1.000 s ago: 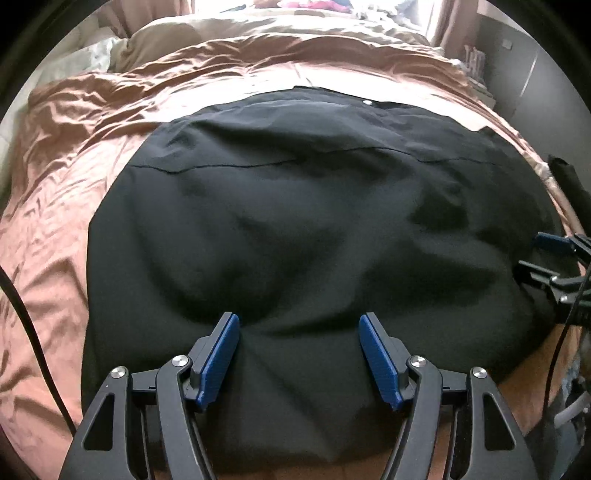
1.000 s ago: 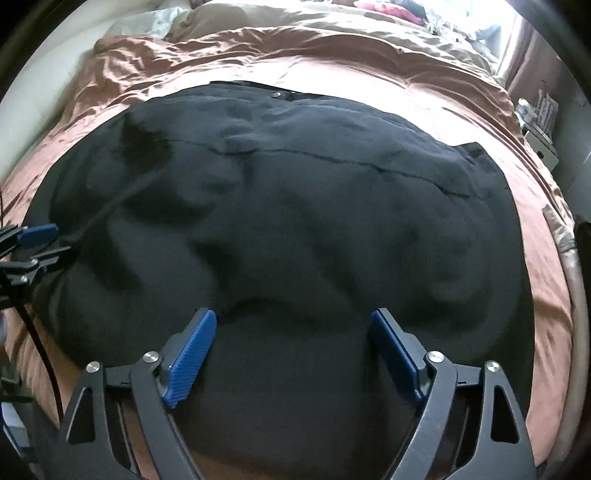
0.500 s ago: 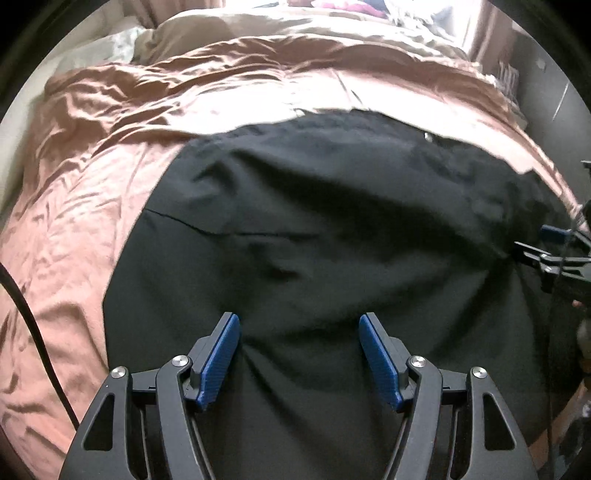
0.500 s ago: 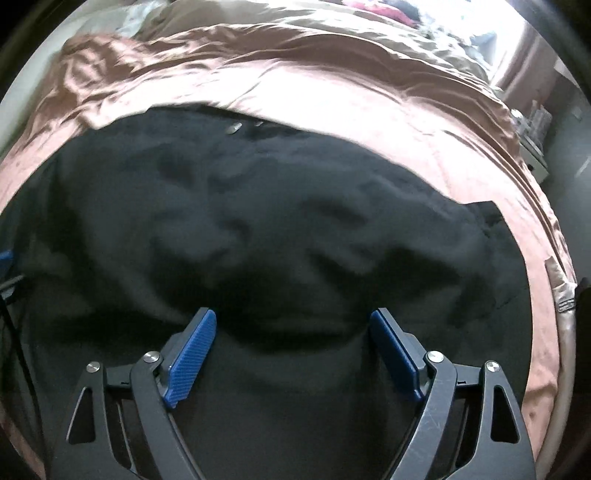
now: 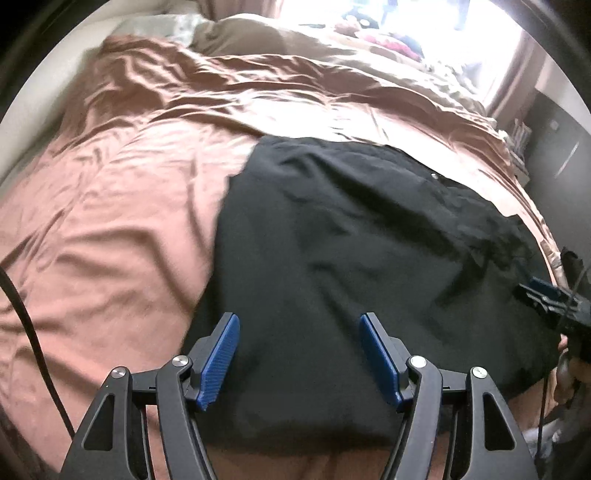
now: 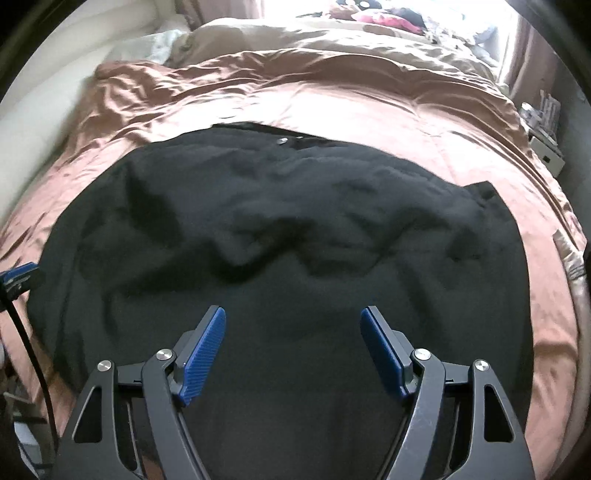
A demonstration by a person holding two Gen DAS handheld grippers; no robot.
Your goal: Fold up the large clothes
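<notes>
A large black garment (image 5: 369, 258) (image 6: 280, 243) lies spread on a bed with a pinkish-brown cover (image 5: 110, 206) (image 6: 369, 107). It is wrinkled, with a small metal button (image 6: 282, 140) near its far edge. My left gripper (image 5: 299, 350) hovers over the garment's near left part, jaws open, nothing between the blue pads. My right gripper (image 6: 293, 347) hangs over the garment's near middle; its jaws are closing, still wide apart, with only cloth below them. The right gripper's tips (image 5: 546, 295) show at the right edge of the left wrist view.
Beige bedding and pillows (image 6: 332, 33) are heaped at the bed's far end under a bright window. A small stand with clutter (image 6: 543, 122) is at the far right. A black cable (image 5: 26, 325) runs down the left side.
The left gripper moved left and up, so more bare cover shows left of the garment. The right gripper's jaws narrowed a little. The garment's wrinkles shifted.
</notes>
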